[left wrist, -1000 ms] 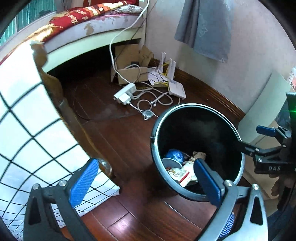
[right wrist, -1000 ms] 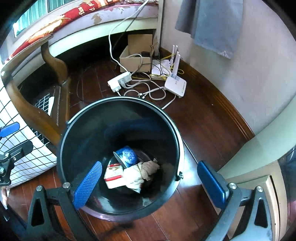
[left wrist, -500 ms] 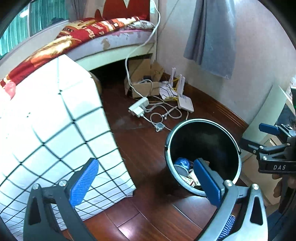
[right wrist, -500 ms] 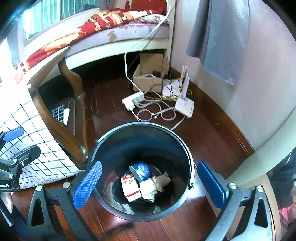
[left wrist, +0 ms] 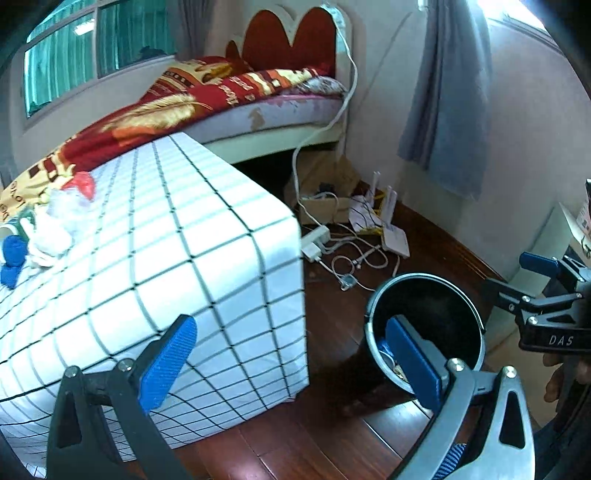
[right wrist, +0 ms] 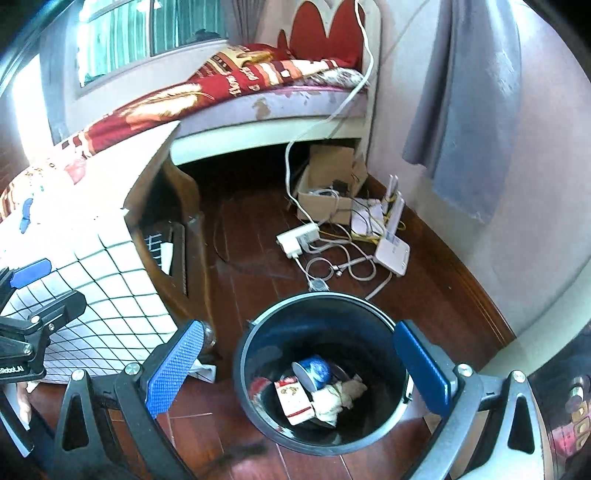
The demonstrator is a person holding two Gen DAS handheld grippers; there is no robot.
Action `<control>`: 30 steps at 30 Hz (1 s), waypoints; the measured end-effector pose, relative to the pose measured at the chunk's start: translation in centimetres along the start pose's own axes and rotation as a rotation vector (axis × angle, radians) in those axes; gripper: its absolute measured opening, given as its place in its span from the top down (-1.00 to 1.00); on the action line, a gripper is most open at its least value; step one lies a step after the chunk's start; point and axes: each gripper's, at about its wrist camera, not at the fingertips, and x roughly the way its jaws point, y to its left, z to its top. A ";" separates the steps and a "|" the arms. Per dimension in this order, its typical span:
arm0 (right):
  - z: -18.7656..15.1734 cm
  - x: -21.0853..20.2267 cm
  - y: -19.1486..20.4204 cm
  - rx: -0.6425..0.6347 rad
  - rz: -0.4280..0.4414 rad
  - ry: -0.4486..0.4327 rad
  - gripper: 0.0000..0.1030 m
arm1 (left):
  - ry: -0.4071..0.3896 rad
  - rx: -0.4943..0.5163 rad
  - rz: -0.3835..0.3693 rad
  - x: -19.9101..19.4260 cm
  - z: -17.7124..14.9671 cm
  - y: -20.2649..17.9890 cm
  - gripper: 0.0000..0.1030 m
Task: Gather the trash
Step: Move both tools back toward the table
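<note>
bin: cup, carton, wad held inside | right claw: held above, apart, empty | left claw: apart, empty

Trash in bin, table left — bed behind

Black bin upright on floor, holding cup, carton.

Dark red-brown wood floor. Bed with red patterned blanket along far wall, red heart-shaped headboard. Window lit behind bed. Grey curtain hung on pale wall. Desk draped in white checked cloth.
</note>
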 end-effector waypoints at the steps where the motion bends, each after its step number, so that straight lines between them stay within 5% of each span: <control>1: 0.3 -0.2 0.5 -0.004 0.008 -0.006 -1.00 | -0.007 -0.006 0.008 -0.3 0.0 0.5 -1.00; 9: 2.6 -1.2 5.1 -0.050 0.080 -0.059 -1.00 | -0.061 -0.070 0.035 -2.8 -0.1 4.3 -0.99; 22: 6.4 -1.5 17.0 -0.188 0.251 -0.196 -1.00 | -0.133 -0.241 0.238 -7.4 -2.2 15.3 -0.99; 30: 7.5 -1.4 25.2 -0.272 0.373 -0.163 -1.00 | -0.143 -0.358 0.349 -10.0 -5.2 22.0 -0.96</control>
